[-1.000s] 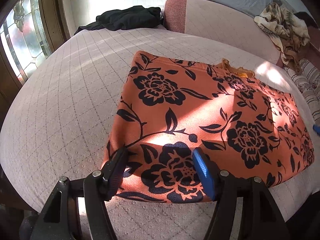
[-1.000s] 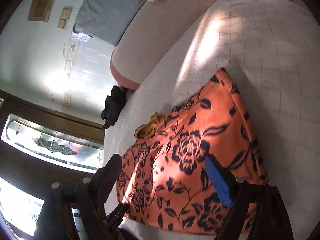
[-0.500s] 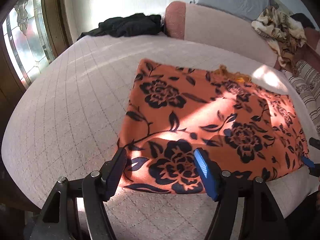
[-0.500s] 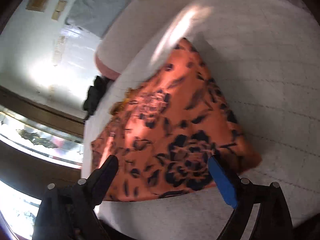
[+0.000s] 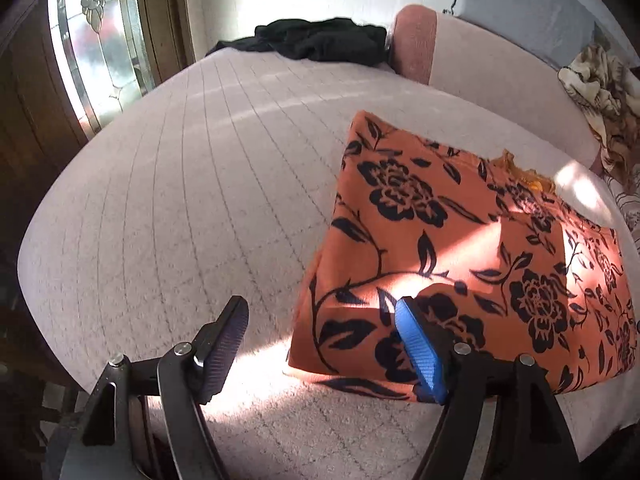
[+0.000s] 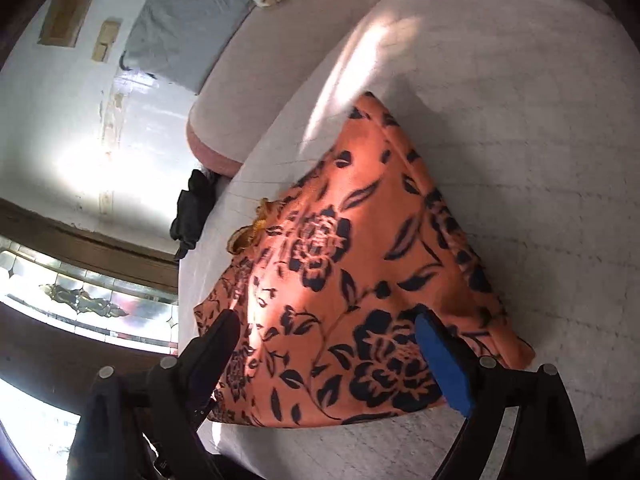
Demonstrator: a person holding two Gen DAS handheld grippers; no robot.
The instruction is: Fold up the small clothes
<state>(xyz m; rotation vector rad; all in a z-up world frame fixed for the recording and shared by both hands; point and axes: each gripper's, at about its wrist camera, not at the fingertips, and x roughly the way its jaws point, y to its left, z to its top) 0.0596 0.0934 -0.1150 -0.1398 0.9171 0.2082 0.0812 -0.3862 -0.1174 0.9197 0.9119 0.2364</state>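
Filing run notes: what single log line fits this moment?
garment: orange floral cloth flat on cushion | left hand-held gripper: opening, empty | right hand-held gripper: open, empty

This is a room in a home, a bedroom or sitting room. A wide pale pink cushioned seat or bed with a stitched grid pattern fills the space, backed by a rounded pale pink bolster with a darker pink end. A grey pillow leans against the white wall. Clothes lie about on it: an orange fabric piece with black flowers, a crumpled black garment at the far edge, and a rumpled cream and brown patterned cloth. A leaded stained-glass window in a dark wooden frame lets sunlight fall across the seat.
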